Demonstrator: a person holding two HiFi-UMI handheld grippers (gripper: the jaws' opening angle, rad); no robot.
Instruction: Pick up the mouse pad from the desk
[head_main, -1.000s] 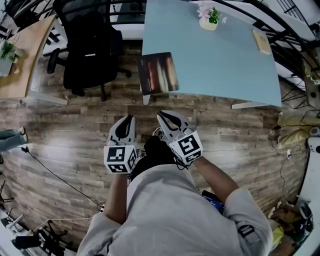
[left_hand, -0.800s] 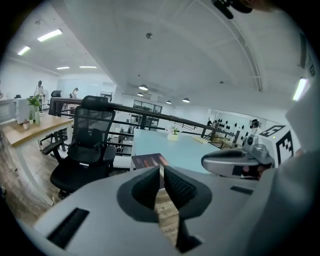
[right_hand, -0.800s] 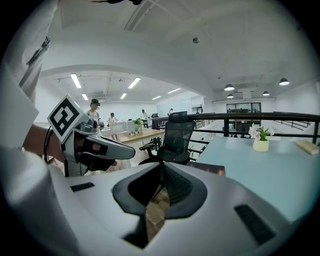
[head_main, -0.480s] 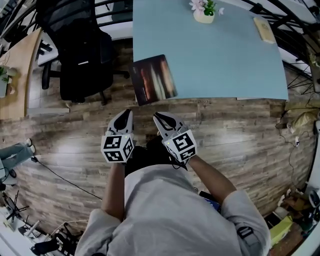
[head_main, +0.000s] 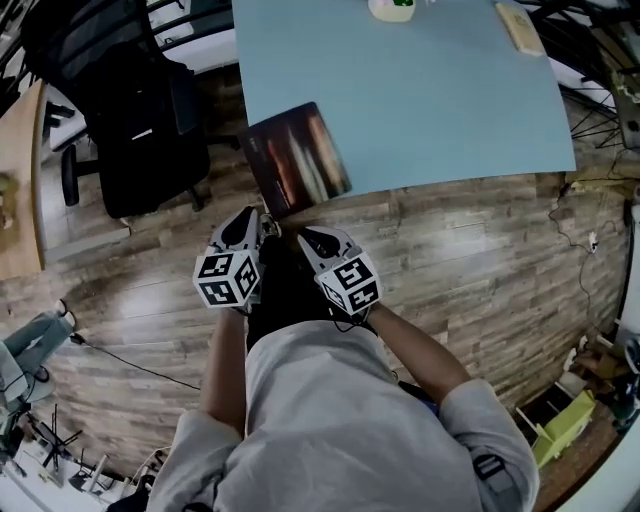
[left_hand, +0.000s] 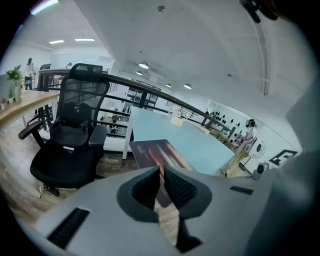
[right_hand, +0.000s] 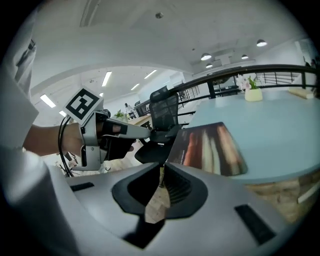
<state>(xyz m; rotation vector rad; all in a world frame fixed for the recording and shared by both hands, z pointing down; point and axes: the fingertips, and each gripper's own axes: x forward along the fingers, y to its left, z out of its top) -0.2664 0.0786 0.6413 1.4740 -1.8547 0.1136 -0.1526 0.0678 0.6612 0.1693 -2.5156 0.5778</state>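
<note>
The mouse pad, dark with red and pale streaks, lies on the near left corner of the light blue desk, and part of it juts past the desk's edges. Both grippers hang over the wooden floor just short of that corner. My left gripper points at the pad's near edge, and its jaws are together with nothing between them. My right gripper sits beside it, likewise closed and empty. The pad lies straight ahead in the left gripper view, and the pad shows ahead to the right in the right gripper view.
A black office chair stands left of the desk. A flower pot and a small tan block sit at the desk's far side. A wooden table is at far left. Cables and clutter lie on the floor at the edges.
The desk and pad have come nearer. Both grippers have moved forward and down toward the pad's corner, the left one closing most of the gap. Neither set of jaws has visibly changed.
</note>
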